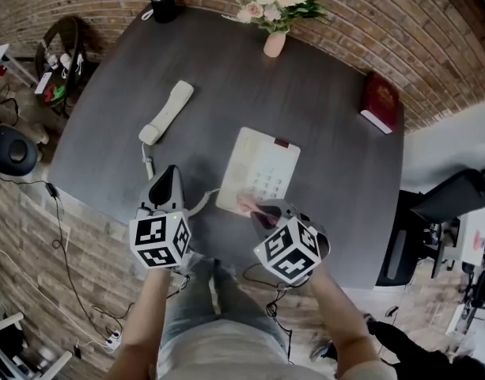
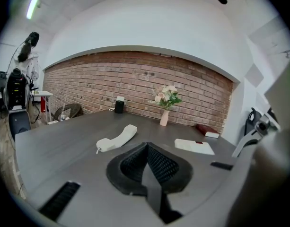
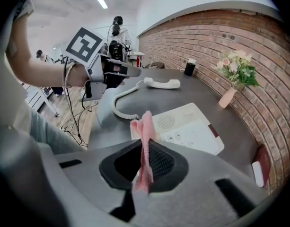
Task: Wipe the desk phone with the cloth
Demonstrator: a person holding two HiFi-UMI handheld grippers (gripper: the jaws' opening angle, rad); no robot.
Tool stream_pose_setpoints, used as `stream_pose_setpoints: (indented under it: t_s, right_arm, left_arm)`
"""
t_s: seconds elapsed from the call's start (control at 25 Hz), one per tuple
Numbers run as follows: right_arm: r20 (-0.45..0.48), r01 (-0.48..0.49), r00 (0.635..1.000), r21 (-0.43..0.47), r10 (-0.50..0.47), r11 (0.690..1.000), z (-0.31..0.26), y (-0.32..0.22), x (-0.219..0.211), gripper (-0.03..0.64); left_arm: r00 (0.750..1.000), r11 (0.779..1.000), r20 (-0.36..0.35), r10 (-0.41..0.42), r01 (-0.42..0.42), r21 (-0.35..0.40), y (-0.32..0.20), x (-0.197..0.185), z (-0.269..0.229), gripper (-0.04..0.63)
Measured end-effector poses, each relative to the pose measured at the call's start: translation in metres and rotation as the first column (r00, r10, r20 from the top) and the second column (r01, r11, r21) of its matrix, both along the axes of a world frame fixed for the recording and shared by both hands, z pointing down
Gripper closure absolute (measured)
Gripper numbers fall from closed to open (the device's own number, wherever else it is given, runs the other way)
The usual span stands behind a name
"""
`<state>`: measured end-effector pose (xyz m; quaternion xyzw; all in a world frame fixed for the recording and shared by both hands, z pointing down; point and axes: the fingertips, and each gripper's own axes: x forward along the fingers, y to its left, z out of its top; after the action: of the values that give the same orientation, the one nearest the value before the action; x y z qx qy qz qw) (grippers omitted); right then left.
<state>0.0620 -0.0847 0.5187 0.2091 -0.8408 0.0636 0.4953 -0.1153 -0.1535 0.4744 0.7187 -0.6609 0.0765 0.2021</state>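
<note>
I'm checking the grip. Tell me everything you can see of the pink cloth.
The cloth is pink, thin and soft-looking, creased into folds. The right gripper has its jaws shut on it mid-length. One end sticks out past the jaws above the desk phone's near corner, and the other trails back.

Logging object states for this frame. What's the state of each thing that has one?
handset: off the base, lying on the desk
phone base: flat, no handset on it
cloth: pinched in right gripper
left gripper: shut, empty
right gripper: shut on cloth
vase: upright
book: closed, flat
</note>
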Motion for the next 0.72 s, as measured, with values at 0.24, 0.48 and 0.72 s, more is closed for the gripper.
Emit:
stream_pose_setpoints:
  t_s: [0.24, 0.48, 0.72]
  right_arm:
    - [-0.027, -0.026, 0.999, 0.073, 0.028, 0.997, -0.017, -0.037, 0.027, 0.595]
    - [-0.058, -0.045, 0.997, 0.135, 0.053, 0.990, -0.024, -0.075, 0.045, 0.596]
    - [-0.102, -0.006, 0.994, 0.191, 0.026, 0.982, -0.023, -0.109, 0.054, 0.595]
  left_arm:
    - [1.000, 1.000, -0.001, 0.029, -0.029, 0.010, -0.021, 0.017, -0.009, 0.592]
    - [0.999, 0.999, 0.008, 0.044, -0.044, 0.006, -0.041, 0.024, -0.010, 0.592]
    - [0.999, 0.999, 0.023, 0.044, -0.044, -0.009, -0.057, 0.024, -0.006, 0.592]
